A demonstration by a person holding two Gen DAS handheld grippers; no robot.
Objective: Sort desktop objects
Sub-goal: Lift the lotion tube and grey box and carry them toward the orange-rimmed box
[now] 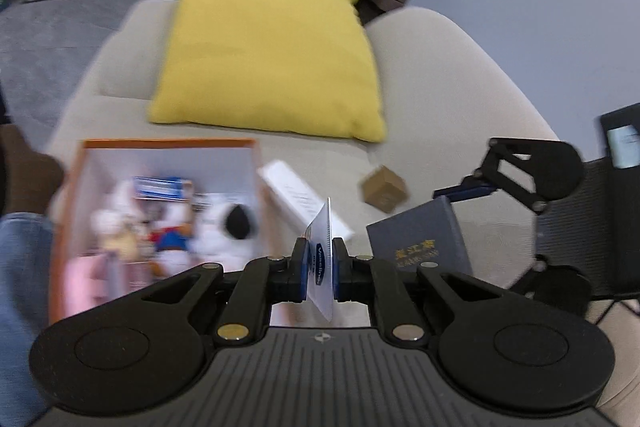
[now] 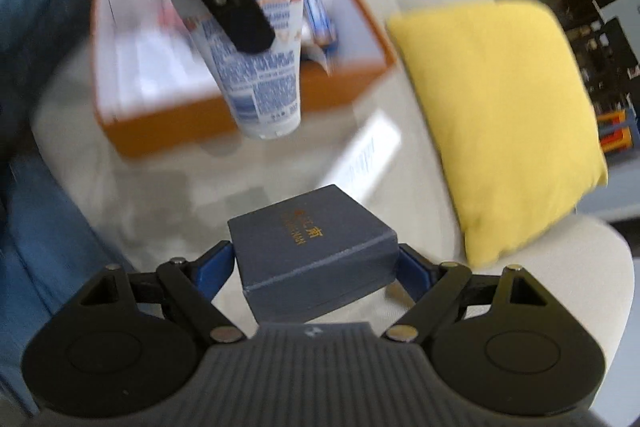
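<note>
Tube (image 2: pixel 262 67) in the left tool (image 1: pixel 320 261): we see the tool clenched on the flat crimped end of the white tube, which hangs cap-down in the right wrist view, above the near wall of the orange box (image 2: pixel 360 65). In the left wrist view we find soft toys (image 1: pixel 168 223) and a small blue carton lying blurred inside the orange box. We see the right tool (image 2: pixel 316 261) grasping the dark blue box (image 2: pixel 312 239) with gold lettering, its blue pads pressed on two opposite sides and the box raised clear of the beige sofa seat (image 2: pixel 168 187). On the seat we note a white flat box (image 1: pixel 302 197) just beside the orange box, a small brown cube (image 1: pixel 386 189) near it, and a yellow cushion (image 1: pixel 268 47) behind them.
</note>
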